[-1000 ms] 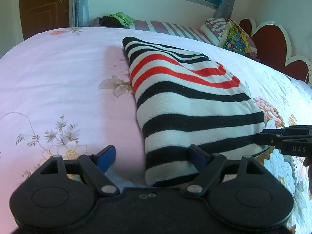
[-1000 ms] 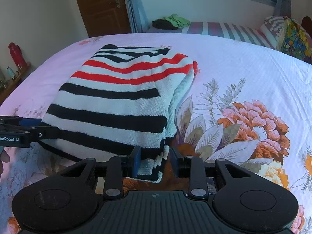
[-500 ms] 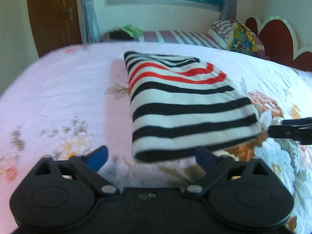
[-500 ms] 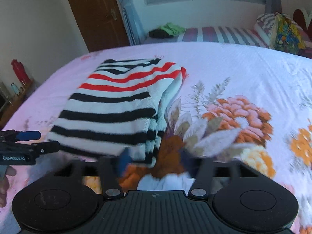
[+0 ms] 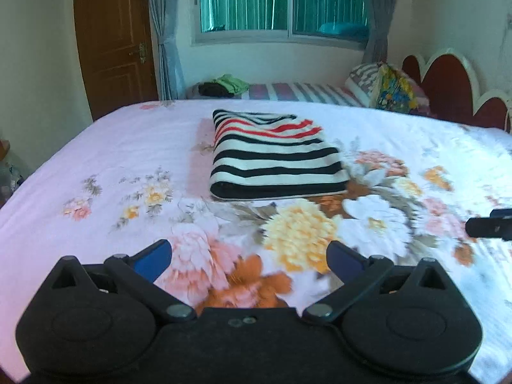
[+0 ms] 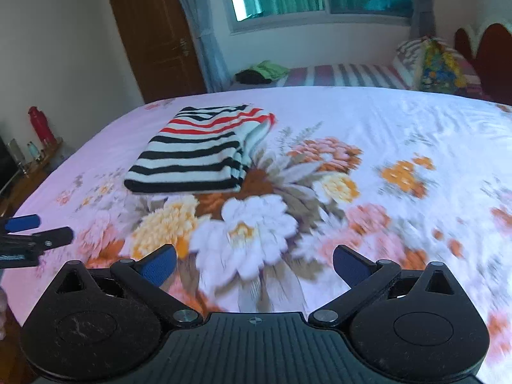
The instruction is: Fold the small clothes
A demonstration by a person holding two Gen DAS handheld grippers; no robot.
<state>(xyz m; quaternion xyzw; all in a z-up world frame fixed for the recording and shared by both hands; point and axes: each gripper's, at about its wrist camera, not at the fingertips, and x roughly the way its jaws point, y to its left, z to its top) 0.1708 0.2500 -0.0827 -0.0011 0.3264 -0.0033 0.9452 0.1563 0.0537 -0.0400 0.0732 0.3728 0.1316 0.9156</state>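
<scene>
Striped sweater [image 5: 275,155] is lying folded into a compact rectangle on the bed [image 5: 96,147], black/white bands w/ two red ones toward the far end, folded edge facing the cameras, layered open side showing on its right in the right wrist view [image 6: 198,152]. Nothing is touching it now.

Change vs a sec ago: both tools were right at the near edge of the sweater then, right jaws pinching the near corner, left jaws straddling the near edge. Now both are pulling back & up, so the garment is sitting well apart from them w/ a wide stretch of floral sheet in between. Left gripper [image 5: 249,256] is standing w/ jaws spread wide, only sheet visible between the blue pads. Right gripper [image 6: 254,262] is in the same condition, jaws finishing their opening, nothing between them. Each tool's tip is peeking into the other's view at the frame edge.

Meaning for task: sweater is looking released and done, i.e. last fold placed, no loose sleeve or hem sticking out that I can see. Prob. the fold on this piece is complete. Other clothes (green + dark pile [image 5: 224,85]) are lying on the striped bed behind, too far to judge whether they're next.
</scene>
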